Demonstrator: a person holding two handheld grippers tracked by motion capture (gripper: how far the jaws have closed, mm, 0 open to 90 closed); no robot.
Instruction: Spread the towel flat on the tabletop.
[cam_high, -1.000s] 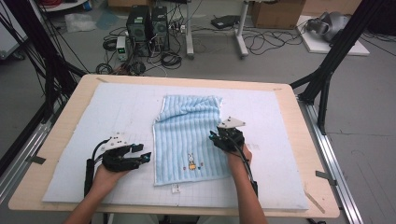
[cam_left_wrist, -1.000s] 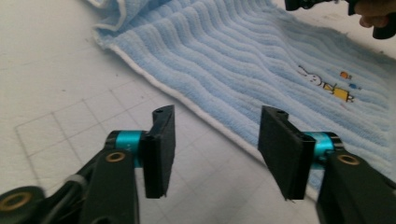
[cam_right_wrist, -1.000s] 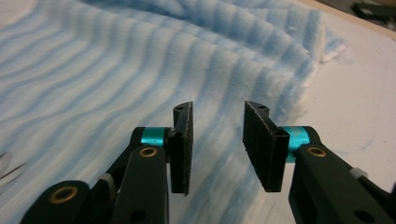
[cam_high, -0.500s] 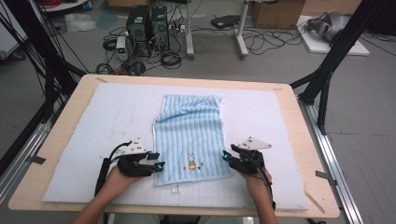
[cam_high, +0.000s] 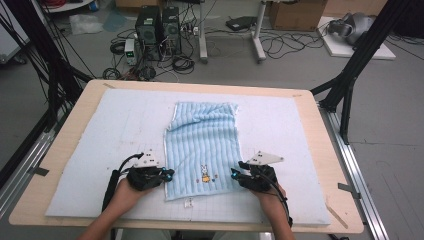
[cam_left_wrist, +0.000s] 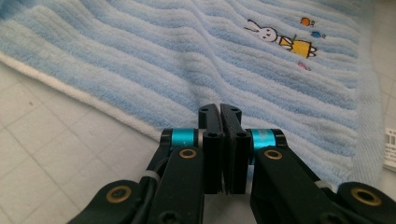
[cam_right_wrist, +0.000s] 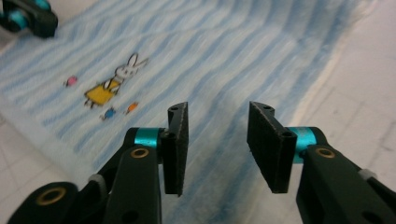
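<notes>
Looking down from the high view, I see the blue striped towel lying flat on the pale gridded mat that covers the wooden table, its embroidered rabbit near the edge closest to me and a small white tag poking out below that edge. My left gripper sits at the towel's near left corner, and in the left gripper view its jaws have just been closing and now stand pressed together at the towel's white-edged border; whether any cloth is pinched between the pads I cannot tell, since the tips hide the spot. My right gripper is at the near right side of the towel. In the right gripper view its jaws are parted, with the blue cloth lying beneath the gap and neither pad pressing on it; the left gripper shows far off at the upper corner.
</notes>
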